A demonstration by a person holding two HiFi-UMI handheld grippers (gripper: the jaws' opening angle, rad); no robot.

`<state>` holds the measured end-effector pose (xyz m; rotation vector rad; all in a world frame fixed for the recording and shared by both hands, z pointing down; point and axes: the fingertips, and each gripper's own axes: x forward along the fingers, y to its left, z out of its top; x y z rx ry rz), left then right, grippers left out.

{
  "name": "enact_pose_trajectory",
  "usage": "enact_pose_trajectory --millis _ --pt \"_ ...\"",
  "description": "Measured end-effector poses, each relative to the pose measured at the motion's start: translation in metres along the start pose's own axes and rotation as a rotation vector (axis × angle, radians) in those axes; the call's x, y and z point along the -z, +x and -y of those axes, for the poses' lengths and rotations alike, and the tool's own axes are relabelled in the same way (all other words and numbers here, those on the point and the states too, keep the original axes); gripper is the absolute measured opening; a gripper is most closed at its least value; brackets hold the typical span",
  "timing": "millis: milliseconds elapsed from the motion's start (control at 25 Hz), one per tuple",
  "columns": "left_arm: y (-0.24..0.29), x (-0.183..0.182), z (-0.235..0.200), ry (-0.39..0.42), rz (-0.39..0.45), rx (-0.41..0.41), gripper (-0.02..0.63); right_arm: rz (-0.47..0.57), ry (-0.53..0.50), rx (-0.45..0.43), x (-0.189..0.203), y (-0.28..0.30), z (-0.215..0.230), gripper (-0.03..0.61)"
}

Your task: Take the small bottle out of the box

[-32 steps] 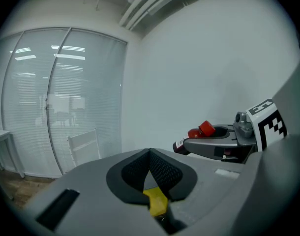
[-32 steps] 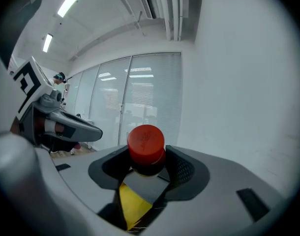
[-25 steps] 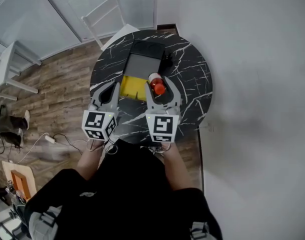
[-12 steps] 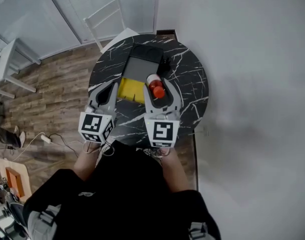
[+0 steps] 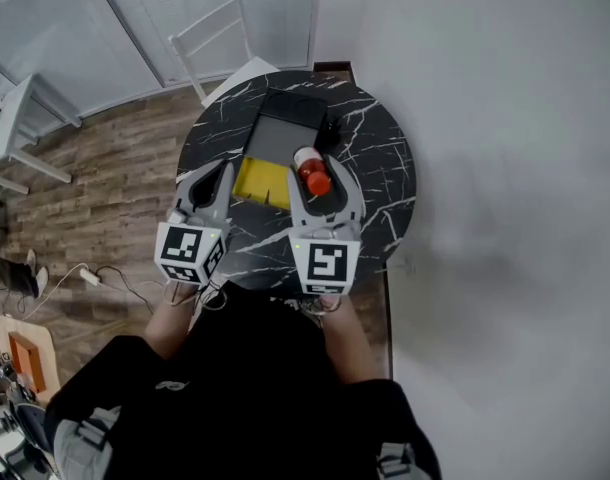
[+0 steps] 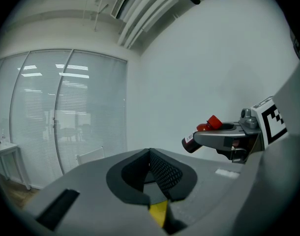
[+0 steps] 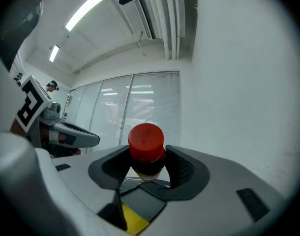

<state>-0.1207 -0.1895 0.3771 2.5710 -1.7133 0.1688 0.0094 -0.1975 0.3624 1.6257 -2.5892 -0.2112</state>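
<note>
A small dark bottle point(image 5: 312, 175) with a red cap is held up above the round black marble table point(image 5: 385, 168), with my right gripper point(image 5: 323, 173) shut on it. In the right gripper view the bottle point(image 7: 146, 149) stands upright between the pads, red cap on top. The box point(image 5: 260, 180) has a yellow inside and a grey lid point(image 5: 285, 133) folded open behind it; it lies just left of the bottle. My left gripper point(image 5: 207, 180) hovers at the box's left edge, jaws together on nothing. The left gripper view also shows the bottle point(image 6: 201, 132) in the other gripper.
A white chair point(image 5: 210, 38) stands beyond the table, and a white side table point(image 5: 15, 128) is at the far left. Cables point(image 5: 95, 278) lie on the wooden floor. A plain wall runs close along the table's right side.
The head view has shifted a little. Both grippers sit slightly lower in the picture, and the bottle stays gripped beside the box.
</note>
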Motion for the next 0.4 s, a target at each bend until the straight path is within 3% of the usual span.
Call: enact_pose_trajectory --millis 400 --pt "0.001 -0.0026 0.0013 -0.007 0.006 -0.002 0.0 0.006 -0.014 -0.013 -0.003 -0.0001 0.0 0.209"
